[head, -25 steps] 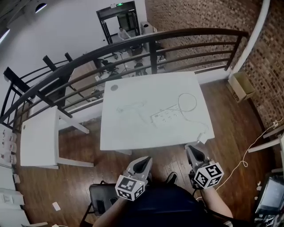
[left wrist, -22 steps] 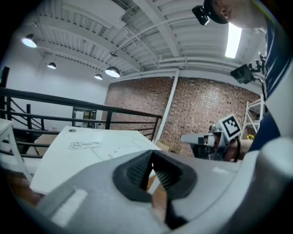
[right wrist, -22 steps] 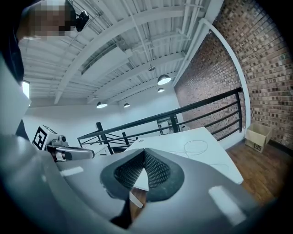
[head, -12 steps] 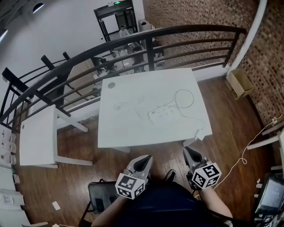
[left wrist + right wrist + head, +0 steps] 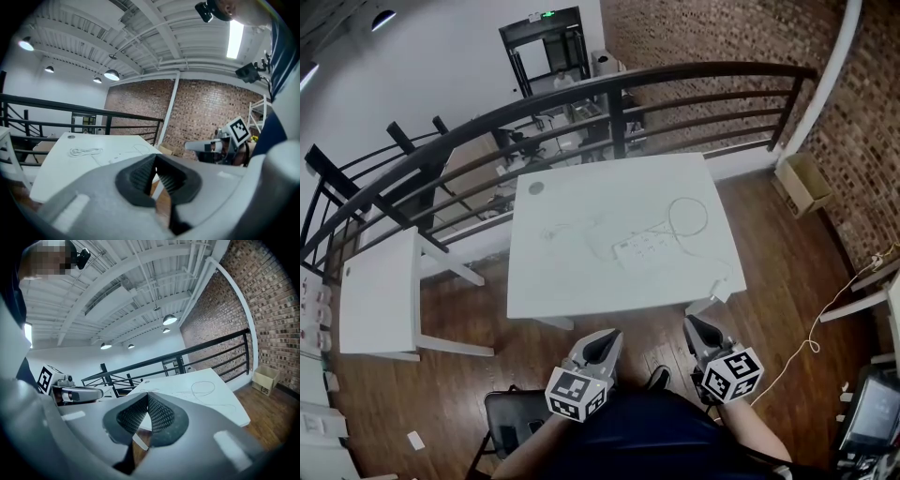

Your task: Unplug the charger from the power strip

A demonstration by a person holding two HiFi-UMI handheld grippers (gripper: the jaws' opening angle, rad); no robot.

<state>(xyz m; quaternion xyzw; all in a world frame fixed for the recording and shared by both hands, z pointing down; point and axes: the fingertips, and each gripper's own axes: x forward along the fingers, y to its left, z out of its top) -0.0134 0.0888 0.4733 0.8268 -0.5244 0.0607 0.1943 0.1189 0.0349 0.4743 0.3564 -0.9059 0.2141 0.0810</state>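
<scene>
A white power strip (image 5: 639,249) lies near the middle of the white table (image 5: 544,291), and its cord makes a loop (image 5: 687,217) toward the right. A thin white charger cable (image 5: 572,228) lies coiled to the left of the strip; I cannot make out the plug itself. Both grippers are held low in front of the person, short of the table's near edge. The left gripper (image 5: 602,342) is shut and empty, as its own view shows (image 5: 154,165). The right gripper (image 5: 694,325) is also shut on nothing (image 5: 147,397).
A black railing (image 5: 609,89) runs behind the table. A smaller white table (image 5: 380,291) stands at the left and a cardboard box (image 5: 803,183) by the brick wall. A black chair (image 5: 511,417) is beside the person, and a cable (image 5: 820,328) trails on the wooden floor at the right.
The head view has shifted a little, so the table sits slightly differently in the frame. Both grippers stay shut and in nearly the same place.
</scene>
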